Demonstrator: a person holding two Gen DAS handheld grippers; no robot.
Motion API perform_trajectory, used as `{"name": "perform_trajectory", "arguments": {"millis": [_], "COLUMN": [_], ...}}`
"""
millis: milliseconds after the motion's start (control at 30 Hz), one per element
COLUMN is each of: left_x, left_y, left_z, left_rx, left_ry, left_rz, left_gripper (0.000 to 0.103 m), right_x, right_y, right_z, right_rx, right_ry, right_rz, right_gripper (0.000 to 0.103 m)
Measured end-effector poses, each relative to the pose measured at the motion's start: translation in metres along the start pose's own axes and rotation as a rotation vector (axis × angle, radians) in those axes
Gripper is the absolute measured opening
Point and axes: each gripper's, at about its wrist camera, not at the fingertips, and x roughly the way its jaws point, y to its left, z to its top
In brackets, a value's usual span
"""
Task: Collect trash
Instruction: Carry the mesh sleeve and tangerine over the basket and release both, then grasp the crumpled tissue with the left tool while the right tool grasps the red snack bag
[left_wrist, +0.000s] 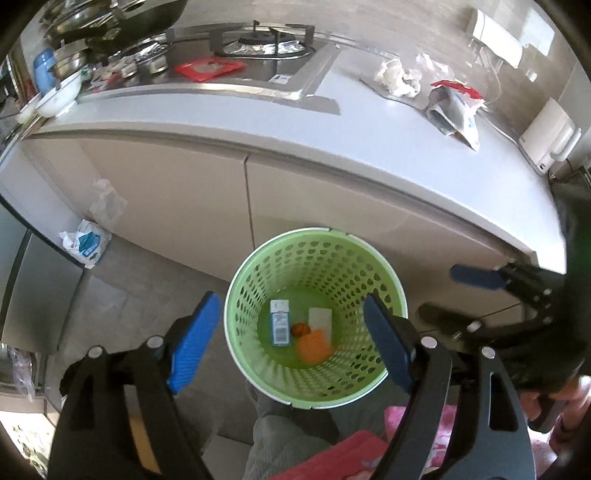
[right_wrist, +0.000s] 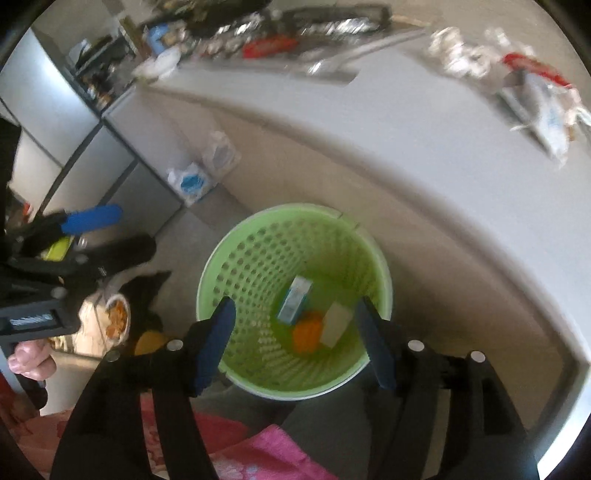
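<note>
A green perforated basket (left_wrist: 258, 266) (right_wrist: 236, 258) stands on the floor by the cabinet. Inside lie a blue-and-white carton (left_wrist: 279, 322) (right_wrist: 295, 298), a white box (left_wrist: 320, 318) (right_wrist: 336, 322) and orange scraps (left_wrist: 313, 346) (right_wrist: 306, 334). My left gripper (left_wrist: 291, 339) hangs open above the basket, nothing between its blue pads. My right gripper (right_wrist: 295, 343) is also open over the basket, empty. On the counter lie crumpled white tissue (left_wrist: 397, 75) (right_wrist: 458, 55) and a torn red-and-silver wrapper (left_wrist: 456, 107) (right_wrist: 543, 99). A red packet (left_wrist: 209, 69) lies by the stove.
A gas stove (left_wrist: 258, 40) and stacked pans (left_wrist: 110, 22) fill the counter's back left. A white kettle base (left_wrist: 550, 136) stands at the right. A plastic bag (left_wrist: 85, 243) (right_wrist: 190, 181) lies on the floor by the cabinet (left_wrist: 166, 195). A person's legs and pink cloth (left_wrist: 332, 454) are below.
</note>
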Motion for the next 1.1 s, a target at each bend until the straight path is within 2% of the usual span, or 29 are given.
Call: {"name": "perform_trajectory", "arguments": {"millis": [100,333,500,700,767,867,967,1000,1100], "left_x": [0.004,0.017,0.034,0.076,0.093,0.114,0.131,0.134,0.146], "left_y": [-0.009,-0.059,-0.096,-0.134,-0.146,-0.158,-0.167,-0.169,-0.177], "left_z": [0.015,0.096,0.164,0.245,0.266,0.290,0.308,0.311,0.318], "left_rx": [0.021,0.130,0.200,0.224,0.235,0.237,0.233,0.237,0.250], "left_ry": [-0.004,-0.065,-0.126,-0.147,-0.149,-0.139,-0.121,-0.119,-0.102], "left_rz": [-0.012,-0.051,-0.083,-0.105,-0.090,-0.074,-0.072,-0.071,-0.065], "left_gripper": [0.076,0.076,0.077,0.077,0.077,0.077,0.077,0.077,0.077], "right_x": [-0.024,-0.081,-0.094,-0.077,-0.067,-0.051,-0.044,-0.044,-0.053], "right_y": [-0.027,-0.129,-0.188,-0.249,-0.268,-0.285,-0.291,-0.291,-0.285], "right_z": [0.020,0.085,0.123,0.157,0.167,0.173,0.176,0.177,0.176], "right_rx": [0.041,0.208,0.291,0.417,0.459,0.492,0.496,0.493,0.464], "right_ry": [-0.076,-0.261,-0.326,-0.353,-0.345,-0.322,-0.317,-0.320,-0.351], "right_rz": [-0.060,-0.183,-0.195,-0.163,-0.139,-0.106,-0.086,-0.081,-0.085], "right_gripper": [0.069,0.070,0.070,0.069,0.065,0.050,0.023,0.009,0.002]}}
